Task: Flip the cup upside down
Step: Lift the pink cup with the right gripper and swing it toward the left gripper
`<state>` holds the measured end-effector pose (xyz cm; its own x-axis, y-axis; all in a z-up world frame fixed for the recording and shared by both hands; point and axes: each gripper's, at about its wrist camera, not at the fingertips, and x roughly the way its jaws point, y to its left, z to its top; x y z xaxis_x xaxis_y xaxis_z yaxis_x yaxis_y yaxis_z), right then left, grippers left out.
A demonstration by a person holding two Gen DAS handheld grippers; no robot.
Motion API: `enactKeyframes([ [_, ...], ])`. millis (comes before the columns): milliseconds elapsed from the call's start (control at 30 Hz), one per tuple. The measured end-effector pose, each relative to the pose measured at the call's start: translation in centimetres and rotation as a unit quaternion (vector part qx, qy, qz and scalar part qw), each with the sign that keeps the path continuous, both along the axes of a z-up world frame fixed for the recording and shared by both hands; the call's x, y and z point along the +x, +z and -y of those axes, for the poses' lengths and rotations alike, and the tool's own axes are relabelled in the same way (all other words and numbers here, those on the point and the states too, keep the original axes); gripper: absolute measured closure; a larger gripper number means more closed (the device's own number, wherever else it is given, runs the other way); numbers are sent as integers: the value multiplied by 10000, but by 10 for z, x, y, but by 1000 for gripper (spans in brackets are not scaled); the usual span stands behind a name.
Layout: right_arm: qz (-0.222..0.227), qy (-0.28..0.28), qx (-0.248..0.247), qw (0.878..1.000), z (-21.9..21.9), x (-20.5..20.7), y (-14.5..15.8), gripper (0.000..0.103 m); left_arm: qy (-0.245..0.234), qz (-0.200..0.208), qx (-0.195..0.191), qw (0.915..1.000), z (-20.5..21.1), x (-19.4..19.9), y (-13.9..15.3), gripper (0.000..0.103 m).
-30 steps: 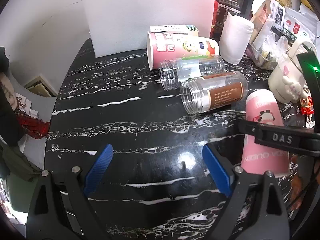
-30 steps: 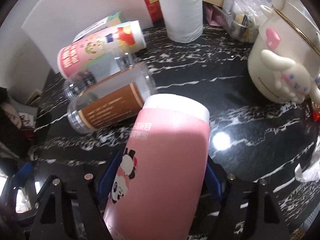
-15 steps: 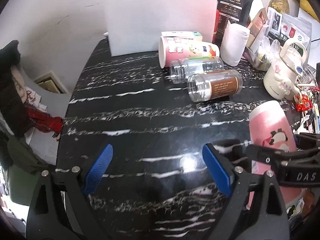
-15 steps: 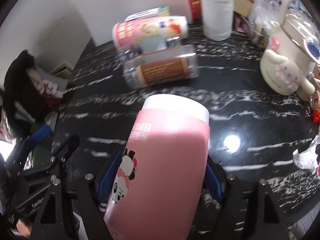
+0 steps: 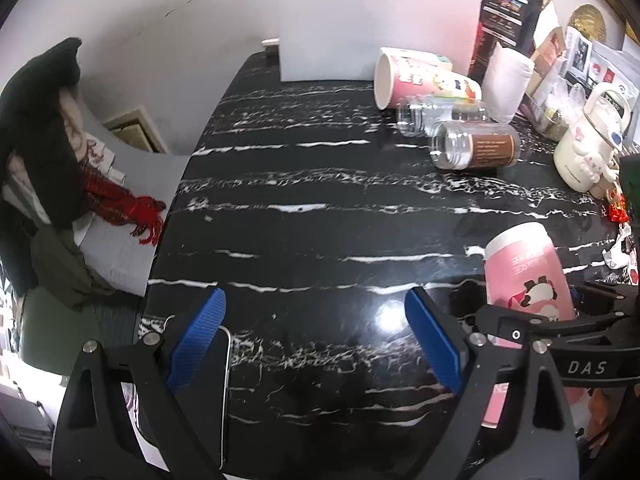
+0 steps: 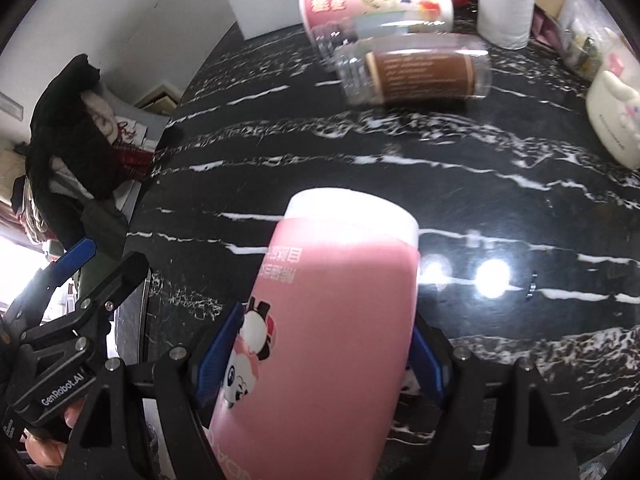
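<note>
My right gripper point(image 6: 320, 348) is shut on a pink paper cup point(image 6: 332, 312) with a panda print and a white end that points away from the camera. It holds the cup above the black marble table point(image 6: 360, 176). The print on it reads upside down. In the left wrist view the cup point(image 5: 524, 276) and the right gripper point(image 5: 560, 332) show at the lower right. My left gripper point(image 5: 316, 336) is open and empty over the table's near edge. It also shows at the left of the right wrist view point(image 6: 76, 256).
Two clear plastic jars point(image 5: 476, 148) and a printed paper cup point(image 5: 424, 80) lie on their sides at the back. A paper roll point(image 5: 506, 80), a cream kettle point(image 5: 588, 156), packets and a white board point(image 5: 376, 20) stand behind. A phone point(image 5: 218, 392) lies at the near edge.
Both grippers have pulled back toward the near edge and risen; the jars look farther off. The pink cup stays held in the right gripper.
</note>
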<state>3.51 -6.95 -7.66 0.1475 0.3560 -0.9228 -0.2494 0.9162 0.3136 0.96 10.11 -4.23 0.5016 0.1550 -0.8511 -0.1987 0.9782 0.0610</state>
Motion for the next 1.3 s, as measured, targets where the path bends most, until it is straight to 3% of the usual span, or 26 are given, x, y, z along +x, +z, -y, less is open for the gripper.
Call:
enactKeyframes([
  [800, -96, 161, -370, 9991, -31, 14, -30, 25, 115, -149, -23, 9998, -6, -2, -8, 12],
  [1300, 132, 146, -227, 9995, -30, 21, -13, 24, 141, -115, -8, 9998, -6, -7, -2, 12],
])
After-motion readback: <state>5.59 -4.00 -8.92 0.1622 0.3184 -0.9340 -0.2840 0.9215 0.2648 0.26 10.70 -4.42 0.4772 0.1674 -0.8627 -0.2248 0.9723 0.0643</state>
